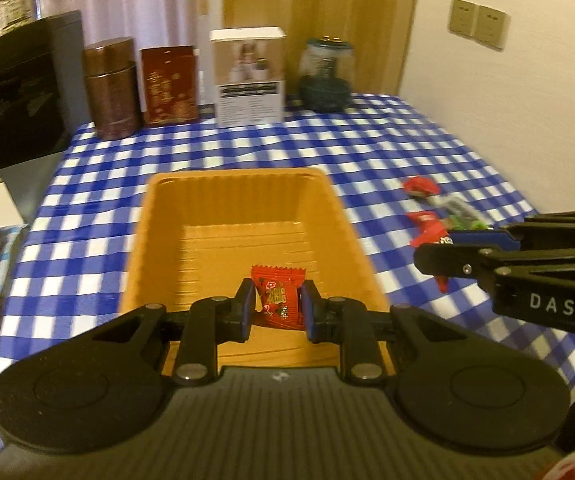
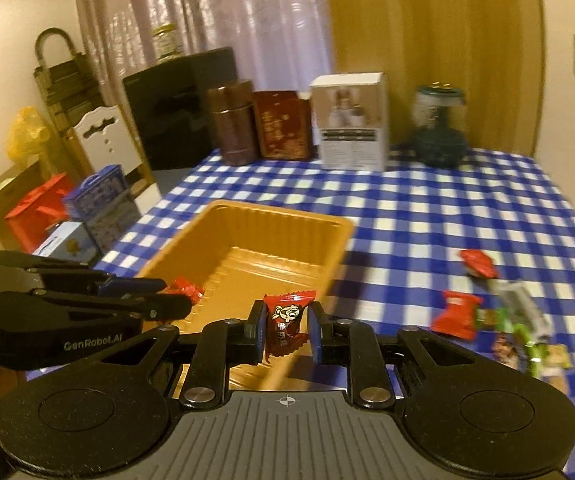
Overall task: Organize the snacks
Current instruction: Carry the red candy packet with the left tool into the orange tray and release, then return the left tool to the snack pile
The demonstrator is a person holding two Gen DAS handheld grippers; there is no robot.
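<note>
Tray (image 1: pixel 243 208) left of loose snacks (image 1: pixel 427 216)

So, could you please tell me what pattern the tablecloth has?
The tablecloth has blue and white checks, clearest in the left wrist view.

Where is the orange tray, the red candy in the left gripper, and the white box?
Tray (image 1: pixel 239 200), left wrist view, far inner wall.
Red candy (image 1: pixel 281 296), left wrist view, middle of the wrapper between the pads.
White box (image 1: pixel 247 76), left wrist view, front face.

One tray (image 1: pixel 339 216), two held sweets (image 1: pixel 278 296) (image 2: pixel 287 326), two grippers (image 1: pixel 277 306) (image 2: pixel 287 332), two tins (image 1: pixel 109 88) (image 1: pixel 169 84), one box (image 1: pixel 247 76), one jar (image 1: pixel 325 74)
</note>
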